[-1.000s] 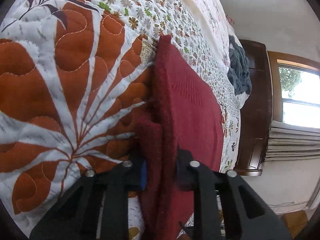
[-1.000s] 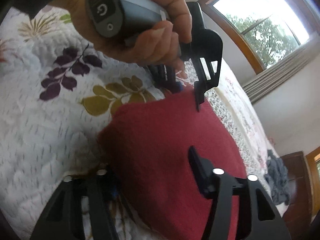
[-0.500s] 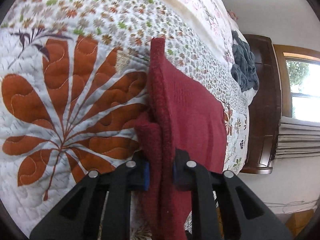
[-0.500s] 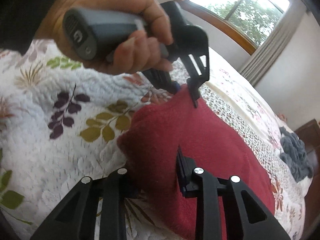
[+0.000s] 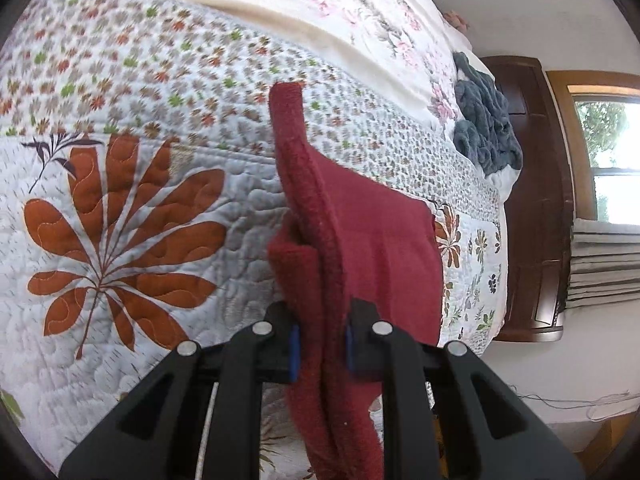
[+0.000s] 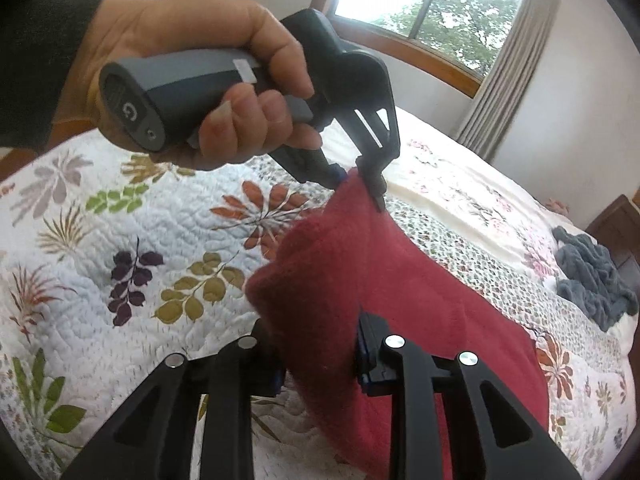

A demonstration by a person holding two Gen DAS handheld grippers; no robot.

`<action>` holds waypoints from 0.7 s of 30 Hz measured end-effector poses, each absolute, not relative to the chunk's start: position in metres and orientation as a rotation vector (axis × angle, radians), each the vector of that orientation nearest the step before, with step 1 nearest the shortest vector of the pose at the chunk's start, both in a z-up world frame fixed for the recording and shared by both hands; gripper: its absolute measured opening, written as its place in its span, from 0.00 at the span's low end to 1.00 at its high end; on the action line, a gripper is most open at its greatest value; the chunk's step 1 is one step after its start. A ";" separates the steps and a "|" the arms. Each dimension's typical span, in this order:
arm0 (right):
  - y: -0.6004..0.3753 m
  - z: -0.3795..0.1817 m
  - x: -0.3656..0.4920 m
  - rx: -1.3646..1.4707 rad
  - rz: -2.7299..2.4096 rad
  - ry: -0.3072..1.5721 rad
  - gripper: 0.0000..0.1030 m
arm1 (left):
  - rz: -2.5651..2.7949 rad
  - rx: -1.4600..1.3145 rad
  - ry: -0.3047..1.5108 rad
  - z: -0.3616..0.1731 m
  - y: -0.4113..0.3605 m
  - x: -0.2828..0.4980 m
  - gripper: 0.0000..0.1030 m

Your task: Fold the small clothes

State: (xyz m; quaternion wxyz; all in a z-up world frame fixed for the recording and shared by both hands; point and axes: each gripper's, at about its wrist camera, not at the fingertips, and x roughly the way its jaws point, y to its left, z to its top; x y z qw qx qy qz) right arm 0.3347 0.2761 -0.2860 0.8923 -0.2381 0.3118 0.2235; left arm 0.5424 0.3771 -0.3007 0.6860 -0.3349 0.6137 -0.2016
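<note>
A dark red fleece garment (image 5: 376, 240) is raised off the quilted bed, held along one edge by both grippers. My left gripper (image 5: 320, 344) is shut on a thick fold of its near edge. In the right wrist view the same garment (image 6: 384, 280) hangs between the two tools: my right gripper (image 6: 320, 360) is clamped on its lower corner, and the left gripper (image 6: 358, 178), gripped by a person's hand (image 6: 200, 80), pinches the upper corner. The far end of the cloth still rests on the bed.
The bed carries a white quilt (image 5: 120, 220) with orange, purple and green leaf prints. A crumpled grey-blue cloth (image 5: 484, 136) lies near the head end, beside a dark wooden headboard (image 5: 536, 200). A window (image 6: 432, 0) with curtains is behind.
Both grippers have risen and pulled back from the bed, lifting the red garment's held edge higher. More of the quilt and room shows now.
</note>
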 end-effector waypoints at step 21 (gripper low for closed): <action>0.196 -0.219 0.339 -0.266 0.418 0.601 0.24 | -0.388 -0.548 1.357 -0.197 0.294 0.545 0.13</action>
